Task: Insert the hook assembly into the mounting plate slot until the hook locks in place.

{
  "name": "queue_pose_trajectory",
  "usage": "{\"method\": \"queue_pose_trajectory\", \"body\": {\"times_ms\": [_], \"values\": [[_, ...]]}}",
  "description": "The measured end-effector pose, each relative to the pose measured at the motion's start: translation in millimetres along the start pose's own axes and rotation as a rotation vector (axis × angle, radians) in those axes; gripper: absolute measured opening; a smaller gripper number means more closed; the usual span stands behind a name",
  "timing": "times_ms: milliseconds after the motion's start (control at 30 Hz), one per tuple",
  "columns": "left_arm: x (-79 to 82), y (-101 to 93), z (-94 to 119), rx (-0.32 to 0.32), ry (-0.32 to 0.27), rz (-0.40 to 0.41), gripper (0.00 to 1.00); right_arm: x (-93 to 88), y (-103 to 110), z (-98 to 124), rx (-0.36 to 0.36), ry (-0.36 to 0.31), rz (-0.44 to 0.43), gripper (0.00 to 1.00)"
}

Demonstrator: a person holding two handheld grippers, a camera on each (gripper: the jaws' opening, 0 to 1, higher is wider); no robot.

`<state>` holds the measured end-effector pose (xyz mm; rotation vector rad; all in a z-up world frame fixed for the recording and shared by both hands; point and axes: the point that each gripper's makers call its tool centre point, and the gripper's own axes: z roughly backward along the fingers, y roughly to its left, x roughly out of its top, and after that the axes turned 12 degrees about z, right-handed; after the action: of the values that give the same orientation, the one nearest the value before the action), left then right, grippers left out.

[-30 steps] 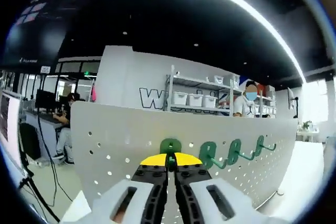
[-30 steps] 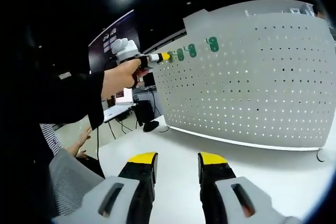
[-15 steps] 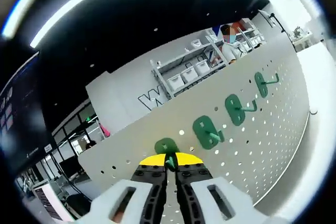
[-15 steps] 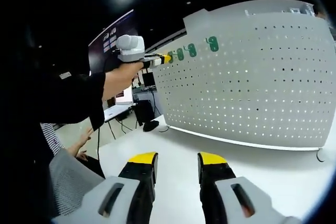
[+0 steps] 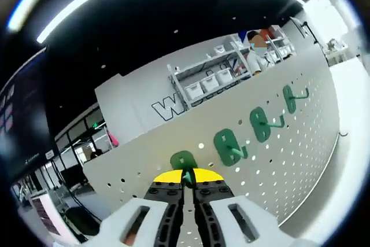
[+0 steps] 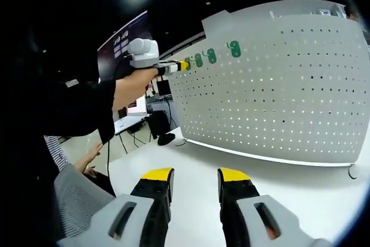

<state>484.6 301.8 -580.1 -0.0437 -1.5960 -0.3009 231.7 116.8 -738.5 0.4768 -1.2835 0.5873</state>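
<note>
My left claw (image 5: pixel 186 182) is pinching a green hook (image 5: pixel 184 163) between its yellow tips, squeezed almost flat together. The hook sits right at my tips and presses against the white board with holes (image 5: pixel 300 137). Its flat green part lies on the board just past my claw, so the push goes straight ahead, into the board. I cannot tell if it has clicked in yet.

My right claw (image 6: pixel 193 186) is spread wide and holds nothing. It hangs low over the white table (image 6: pixel 289 172), well away from the board, so my left claw is the near one for this job.

Along the board from my hook I count three more green hooks (image 5: pixel 230 146), one after another, each farther away. That makes four hooks.

Far behind the board are shelves with white bins (image 5: pixel 211 82).
</note>
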Motion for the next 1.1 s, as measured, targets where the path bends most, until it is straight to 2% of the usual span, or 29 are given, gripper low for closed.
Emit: {"method": "queue_pose_trajectory", "body": {"times_ms": [33,67,167,267,367,1100], "values": [[0.1,0.9,0.3,-0.008,-0.003,0.069,0.05,0.0,0.1,0.0,0.000,0.000,0.001,0.30],[-0.1,1.1,0.5,-0.012,-0.004,0.087,0.05,-0.1,0.2,0.0,0.000,0.001,0.001,0.30],[0.0,1.4,0.9,-0.014,-0.002,0.071,0.05,0.0,-0.3,0.4,0.000,-0.001,-0.001,0.30],[0.1,2.1,1.2,-0.028,-0.002,0.115,0.05,0.2,0.5,0.3,0.002,-0.001,-0.002,0.30],[0.4,0.5,1.6,-0.030,-0.001,0.095,0.06,0.5,1.6,-0.2,0.006,-0.001,0.002,0.30],[4.8,-2.8,10.0,-0.056,-0.016,0.129,0.13,0.2,2.5,0.5,0.001,0.002,0.012,0.30]]}}
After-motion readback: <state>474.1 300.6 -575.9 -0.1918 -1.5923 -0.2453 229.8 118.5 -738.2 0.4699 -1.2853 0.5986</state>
